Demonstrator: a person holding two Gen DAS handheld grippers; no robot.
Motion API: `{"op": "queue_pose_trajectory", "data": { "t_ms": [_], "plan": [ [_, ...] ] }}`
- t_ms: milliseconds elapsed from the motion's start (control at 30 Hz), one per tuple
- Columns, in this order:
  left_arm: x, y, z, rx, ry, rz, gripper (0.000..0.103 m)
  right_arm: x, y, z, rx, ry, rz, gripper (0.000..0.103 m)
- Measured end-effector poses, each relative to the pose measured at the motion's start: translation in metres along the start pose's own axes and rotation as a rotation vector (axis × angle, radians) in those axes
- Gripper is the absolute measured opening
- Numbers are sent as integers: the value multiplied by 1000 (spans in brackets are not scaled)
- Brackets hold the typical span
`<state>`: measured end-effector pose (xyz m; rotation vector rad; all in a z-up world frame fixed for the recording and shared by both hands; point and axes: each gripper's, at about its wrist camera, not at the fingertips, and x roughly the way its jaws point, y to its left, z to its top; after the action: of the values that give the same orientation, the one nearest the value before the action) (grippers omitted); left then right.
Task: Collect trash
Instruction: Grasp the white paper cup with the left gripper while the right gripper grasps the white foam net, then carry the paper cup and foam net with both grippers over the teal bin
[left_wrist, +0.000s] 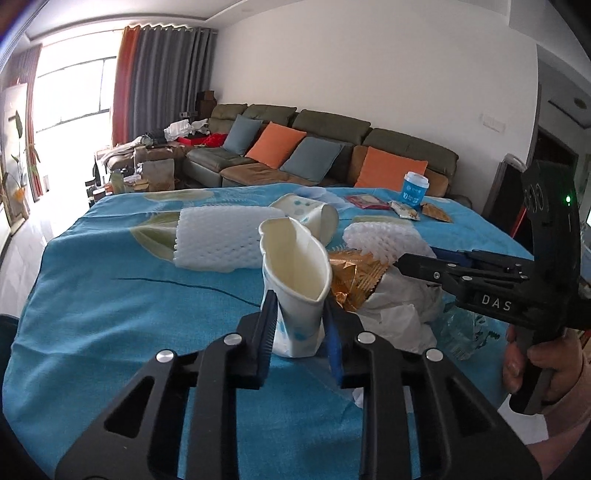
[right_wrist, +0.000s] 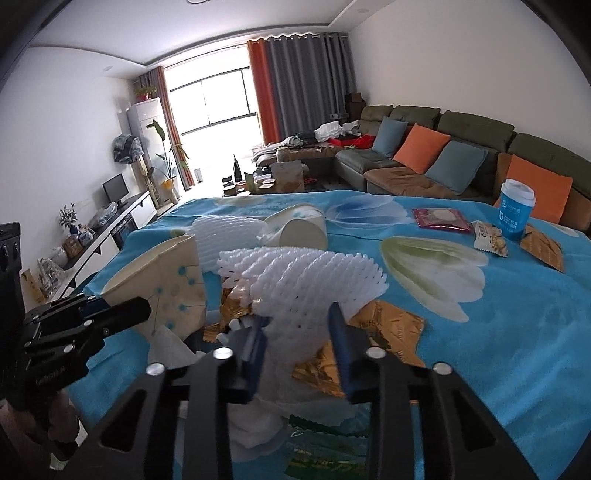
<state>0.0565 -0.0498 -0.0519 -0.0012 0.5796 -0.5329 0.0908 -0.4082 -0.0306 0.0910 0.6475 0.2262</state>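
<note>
My left gripper (left_wrist: 299, 326) is shut on the base of a crumpled white paper cup (left_wrist: 295, 273), squashed upright on the blue floral tablecloth (left_wrist: 110, 288). The right wrist view has the same cup (right_wrist: 166, 273) and left gripper (right_wrist: 125, 314) at the left. My right gripper (right_wrist: 299, 325) is shut on a white foam net sleeve (right_wrist: 303, 277) that fans out above its fingers. Under the sleeve lie a gold foil wrapper (right_wrist: 391, 321) and white crumpled tissue (right_wrist: 266, 417). In the left wrist view the right gripper (left_wrist: 413, 264) reaches in from the right to that sleeve (left_wrist: 384, 236).
A second foam sleeve (left_wrist: 218, 236) and a tipped paper cup (left_wrist: 314, 214) lie farther back. At the far right stand a blue lidded cup (right_wrist: 515, 206), a red packet (right_wrist: 441, 219) and snack packets (right_wrist: 491, 240). A sofa (left_wrist: 332, 147) runs behind the table.
</note>
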Motion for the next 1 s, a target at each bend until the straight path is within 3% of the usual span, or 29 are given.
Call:
{"op": "queue_pose_trajectory", "data": {
  "t_ms": [233, 567, 1000],
  "plan": [
    [-18, 7, 6, -18, -39, -5, 23, -13, 1, 12, -17, -40, 19, 14],
    [-73, 40, 13, -51, -127, 57, 23, -24, 38, 34, -71, -73, 159, 13],
    [-159, 135, -3, -216, -180, 328, 23, 17, 158, 51, -274, 5, 420, 13]
  ]
}}
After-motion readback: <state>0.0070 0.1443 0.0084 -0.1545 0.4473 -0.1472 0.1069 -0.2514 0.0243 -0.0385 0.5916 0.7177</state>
